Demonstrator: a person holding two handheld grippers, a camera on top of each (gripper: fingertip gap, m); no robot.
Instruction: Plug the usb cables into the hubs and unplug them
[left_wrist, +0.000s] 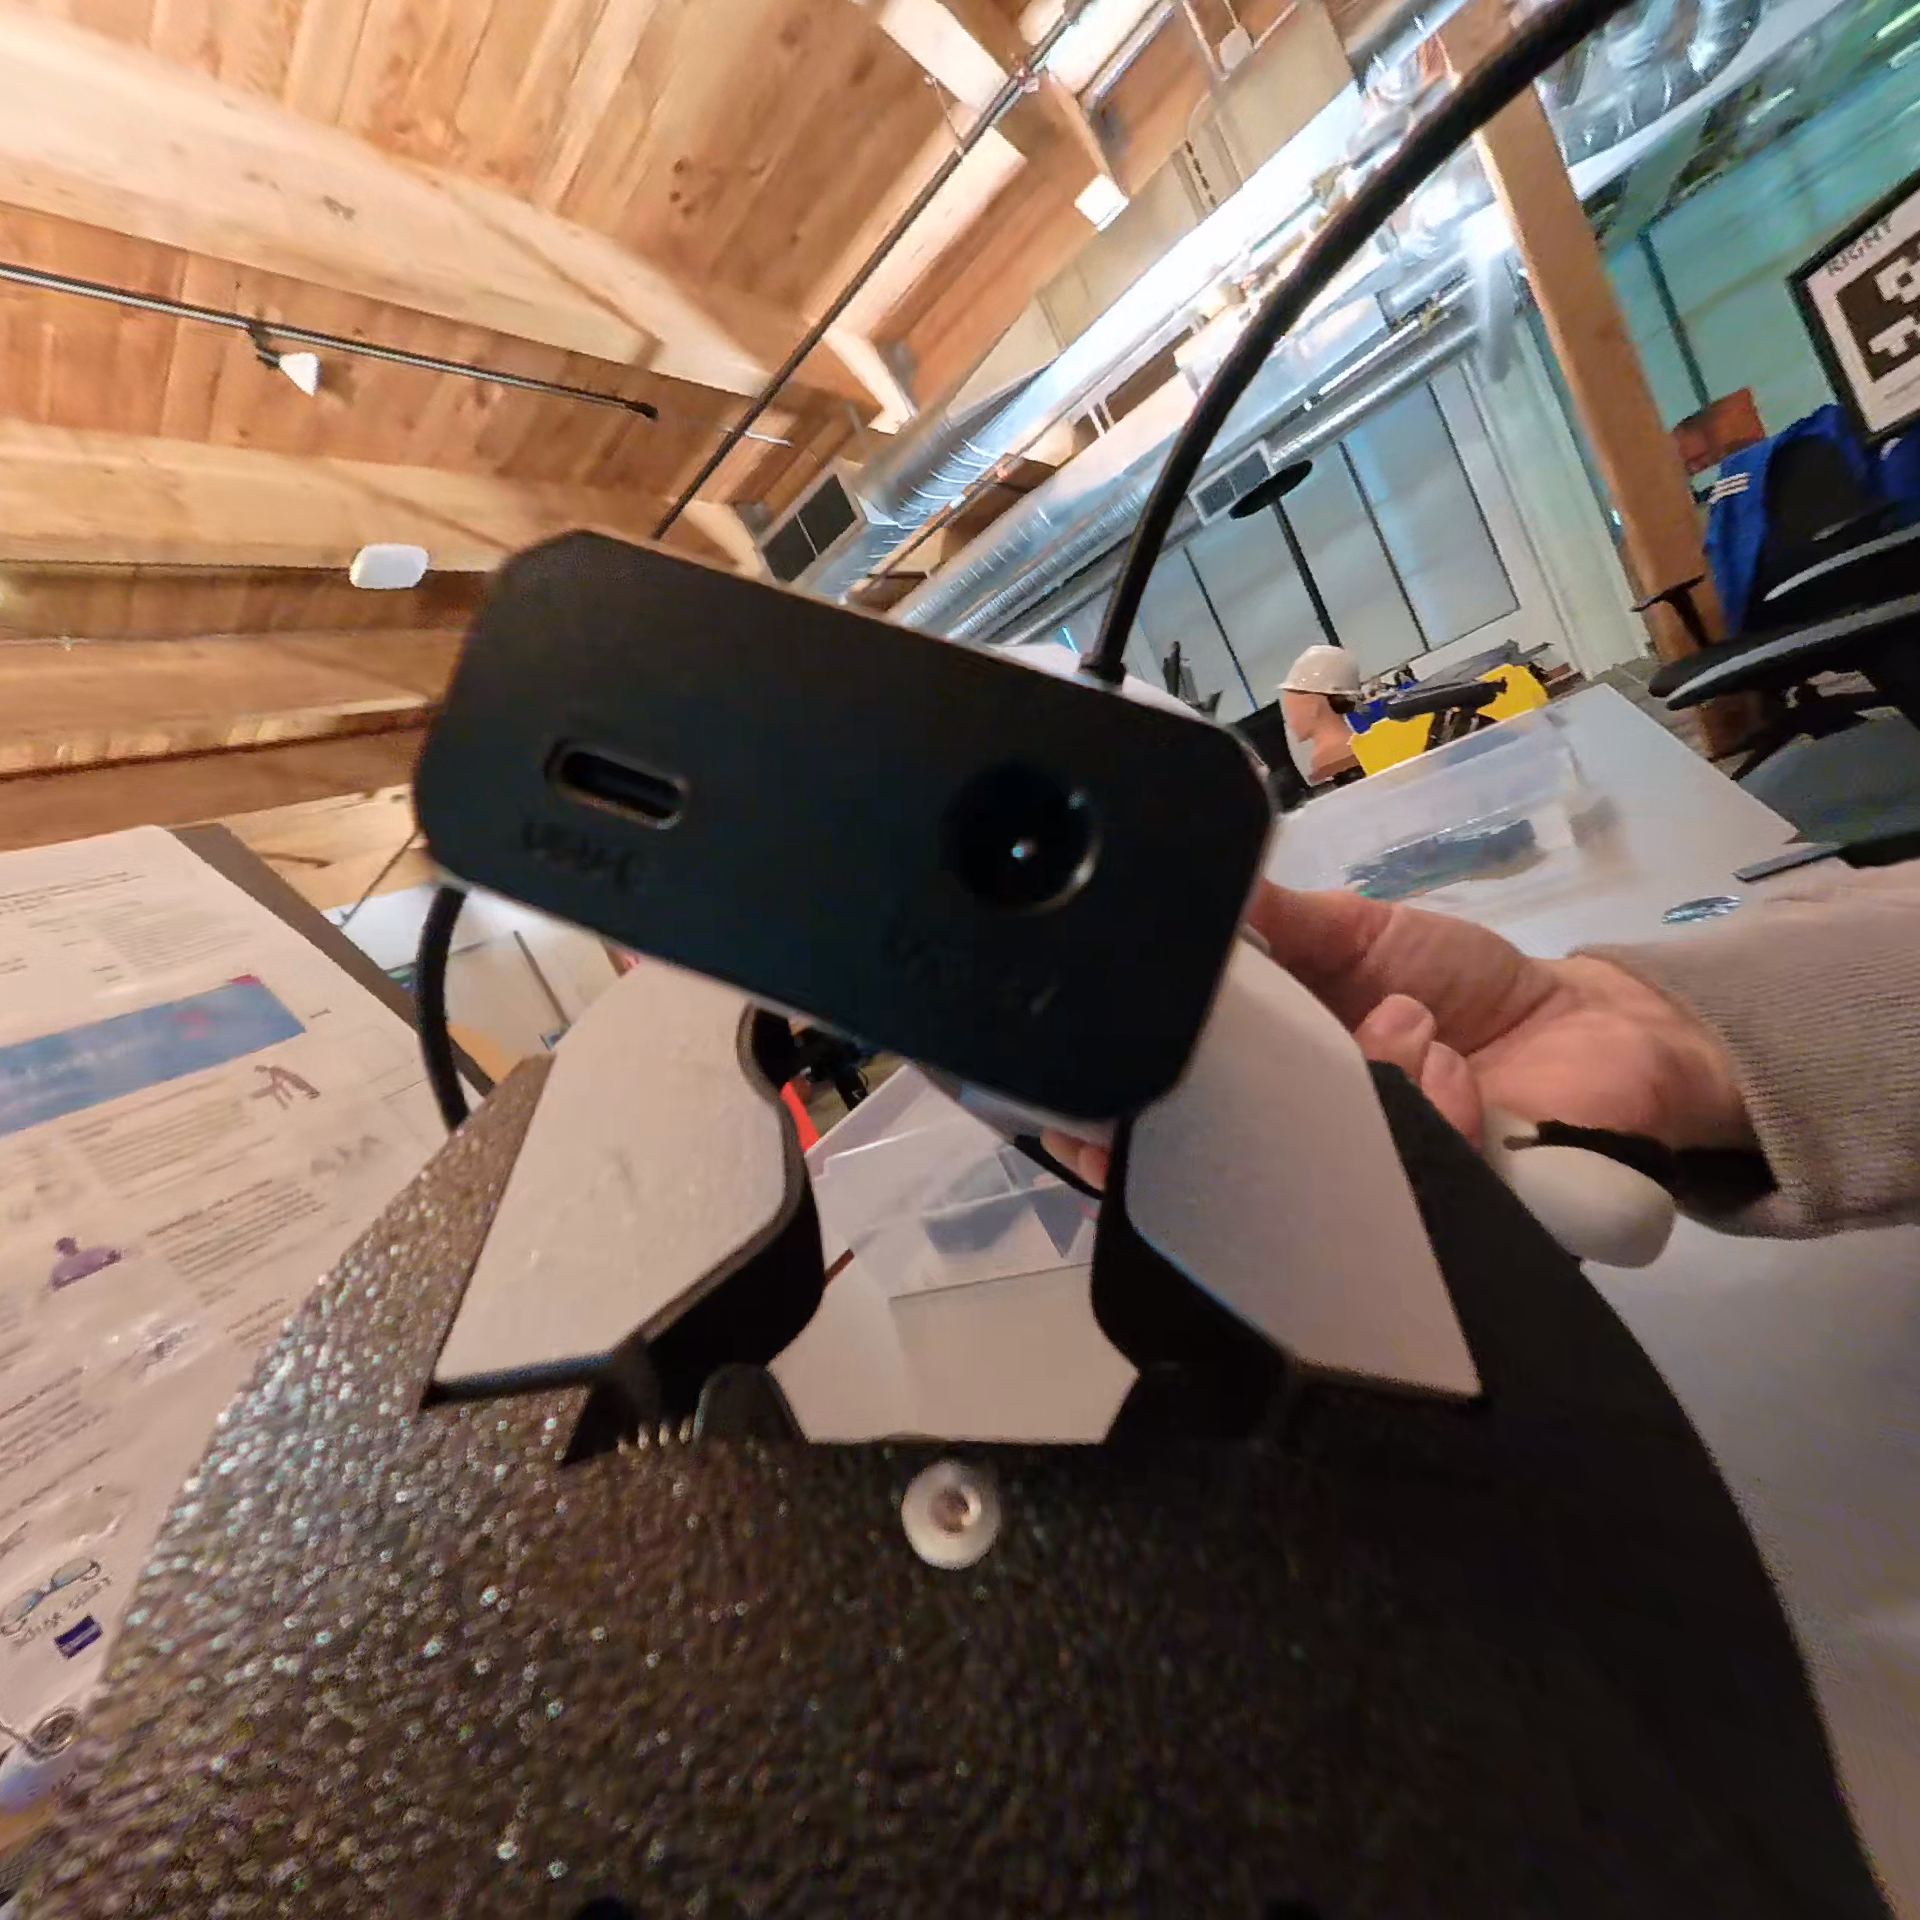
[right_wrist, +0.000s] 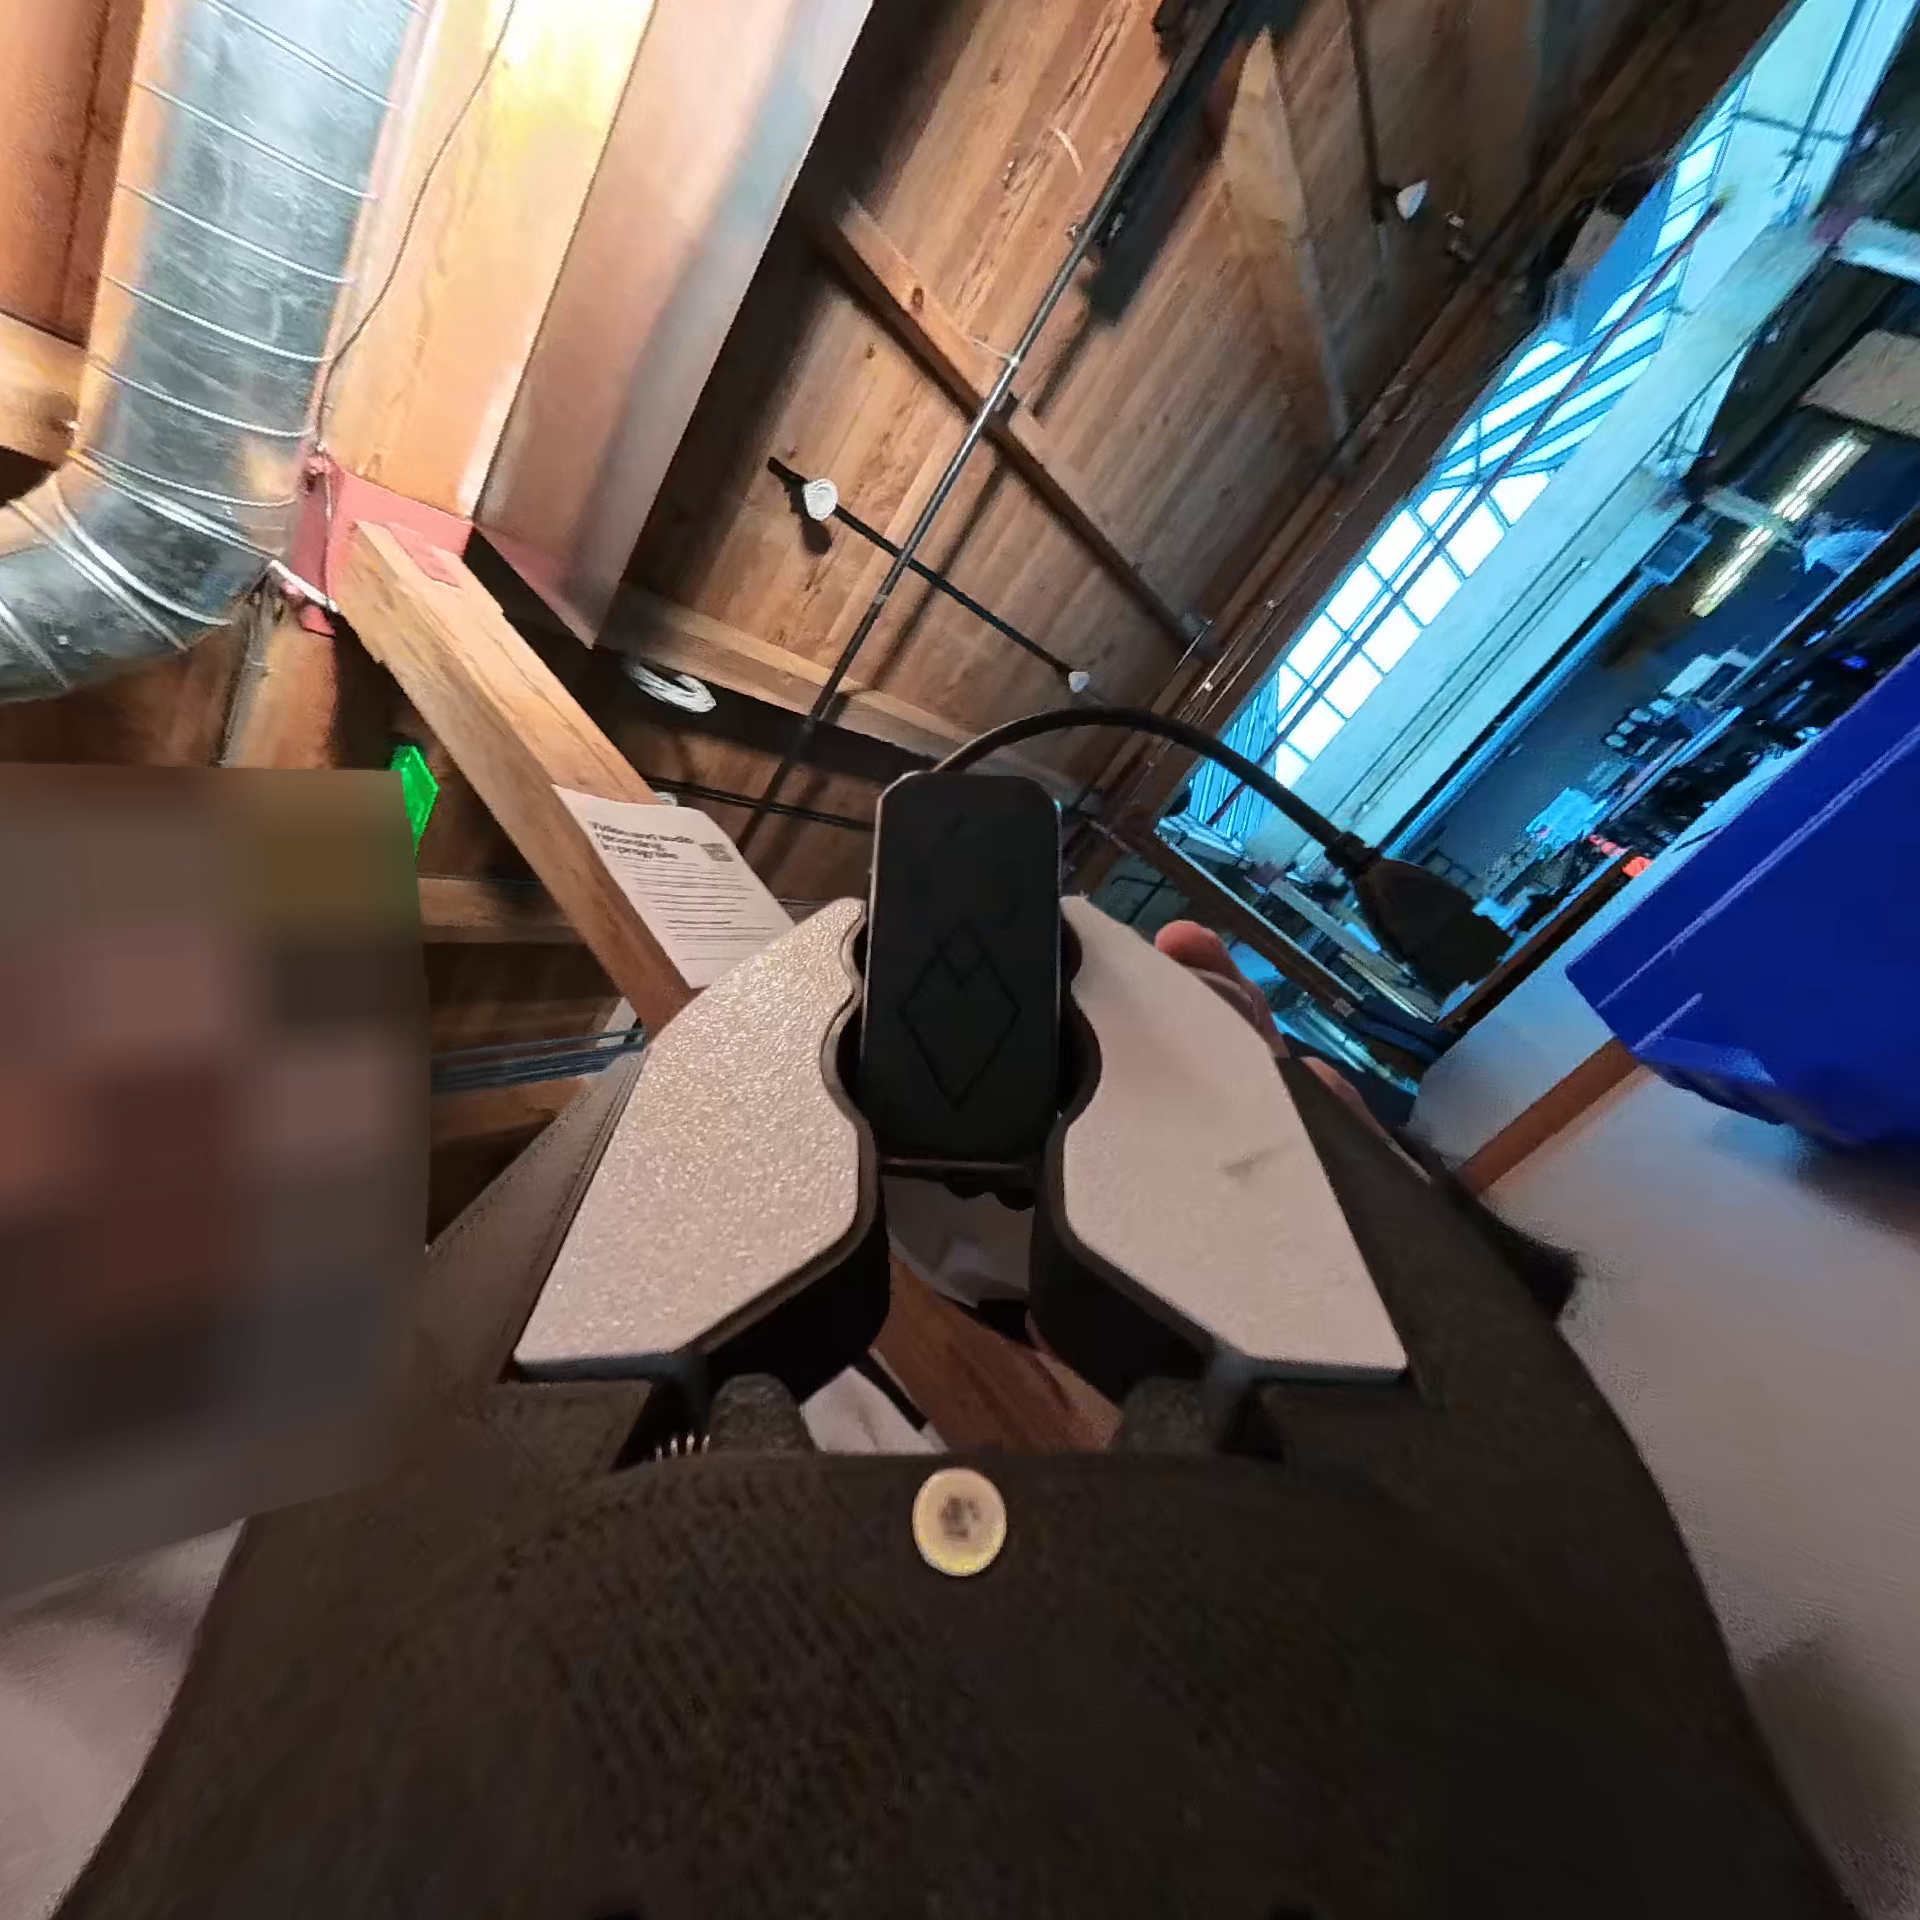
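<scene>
In the left wrist view a black-ended silver hub (left_wrist: 831, 831) fills the middle, its end face with an oval port and a round socket turned toward me. A bare hand (left_wrist: 1507, 1018) in a grey sleeve holds it from the right and below. A black cable (left_wrist: 1195, 468) curves up from its far end. My left gripper (left_wrist: 935, 997) has its fingers apart under the hub, which hides the tips. My right gripper (right_wrist: 961, 914) is shut on a slim black hub (right_wrist: 961, 987) with a diamond mark. Its short cable (right_wrist: 1195, 738) arcs right to a loose black plug (right_wrist: 1423, 914).
Printed sheets (left_wrist: 156, 1143) lie on the left of the table. Clear plastic bins stand beyond the fingers (left_wrist: 935, 1195) and farther right (left_wrist: 1455, 790). A blue bin (right_wrist: 1766, 935) sits on the table to the right of my right gripper. A fingertip (right_wrist: 1195, 945) shows behind its right finger.
</scene>
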